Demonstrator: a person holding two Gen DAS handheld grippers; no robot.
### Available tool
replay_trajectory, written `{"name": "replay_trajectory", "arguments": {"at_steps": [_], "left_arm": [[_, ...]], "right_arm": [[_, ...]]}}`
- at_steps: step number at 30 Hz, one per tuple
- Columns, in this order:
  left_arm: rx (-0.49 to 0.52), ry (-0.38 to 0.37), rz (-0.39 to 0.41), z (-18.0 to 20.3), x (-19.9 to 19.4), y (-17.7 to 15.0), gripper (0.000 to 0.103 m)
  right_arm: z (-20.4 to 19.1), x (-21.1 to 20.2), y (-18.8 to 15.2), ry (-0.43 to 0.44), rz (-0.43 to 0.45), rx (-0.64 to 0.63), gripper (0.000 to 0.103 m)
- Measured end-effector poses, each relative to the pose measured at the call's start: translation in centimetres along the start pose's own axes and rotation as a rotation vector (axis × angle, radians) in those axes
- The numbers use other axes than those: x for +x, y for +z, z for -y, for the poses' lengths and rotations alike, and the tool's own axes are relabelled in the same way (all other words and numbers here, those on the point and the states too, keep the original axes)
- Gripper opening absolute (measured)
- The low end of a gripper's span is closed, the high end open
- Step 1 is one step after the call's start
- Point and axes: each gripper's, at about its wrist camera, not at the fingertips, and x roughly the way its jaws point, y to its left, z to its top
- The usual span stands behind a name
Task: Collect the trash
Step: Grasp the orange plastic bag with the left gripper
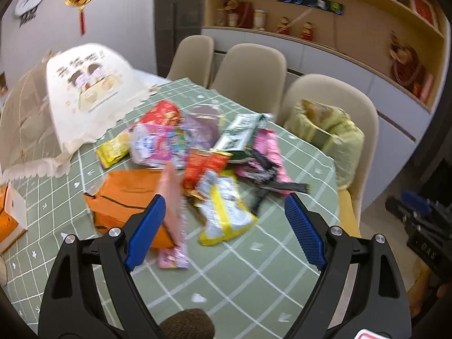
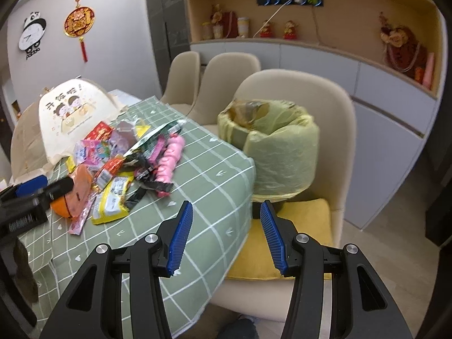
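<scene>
A heap of bright snack wrappers (image 1: 197, 147) (image 2: 127, 155) lies on the green checked tablecloth (image 1: 254, 268). At its near edge are a yellow-and-white wrapper (image 1: 223, 220), an orange bag (image 1: 127, 195) and a thin pink wrapper (image 1: 172, 206). My left gripper (image 1: 224, 200) hangs open just above these, nothing pinched between its blue pads; the pink wrapper is close beside the left pad. My right gripper (image 2: 226, 204) stands open over the table's corner, empty, facing a bin lined with a yellow-green bag (image 2: 271, 152) (image 1: 325, 124).
The bin stands on a beige chair (image 2: 339, 118) with a yellow cushion (image 2: 305, 226); two more chairs line the table's far side. A mesh food cover (image 1: 84, 90) fills the back left of the table. An orange box (image 1: 8, 220) sits at the left edge.
</scene>
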Motion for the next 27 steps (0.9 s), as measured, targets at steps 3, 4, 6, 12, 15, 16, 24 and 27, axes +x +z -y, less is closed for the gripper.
{"name": "replay_trajectory", "arguments": {"at_steps": [3, 4, 6, 12, 15, 16, 24, 27], "left_arm": [[-0.046, 0.022, -0.012, -3.3, 0.6, 0.4, 0.086], [-0.074, 0.034, -0.024, -4.8, 0.9, 0.4, 0.087], [-0.134, 0.041, -0.062, -7.4, 1.5, 0.2, 0.093], [-0.348, 0.038, -0.189, -13.7, 4.7, -1.0, 0.093], [-0.444, 0.058, -0.221, -15.4, 6.5, -1.4, 0.092], [-0.469, 0.064, -0.225, -15.6, 7.0, -1.4, 0.09], [-0.576, 0.051, -0.292, -16.3, 10.3, -1.1, 0.061], [-0.57, -0.002, -0.317, -15.6, 11.0, -0.5, 0.047]], "right_arm": [[-1.4, 1.3, 0.1, 0.025, -0.031, -0.041, 0.047], [-2.0, 1.7, 0.2, 0.029, -0.043, -0.06, 0.047], [-2.9, 2.6, 0.5, 0.048, -0.066, -0.086, 0.047], [-3.7, 4.6, 1.1, 0.063, -0.098, -0.103, 0.047], [-4.0, 5.4, 1.4, 0.062, -0.113, -0.118, 0.047], [-4.1, 5.5, 1.5, 0.062, -0.113, -0.121, 0.047], [-4.3, 7.1, 1.7, 0.06, -0.136, -0.138, 0.047], [-4.5, 7.6, 1.7, 0.066, -0.146, -0.143, 0.047]]}}
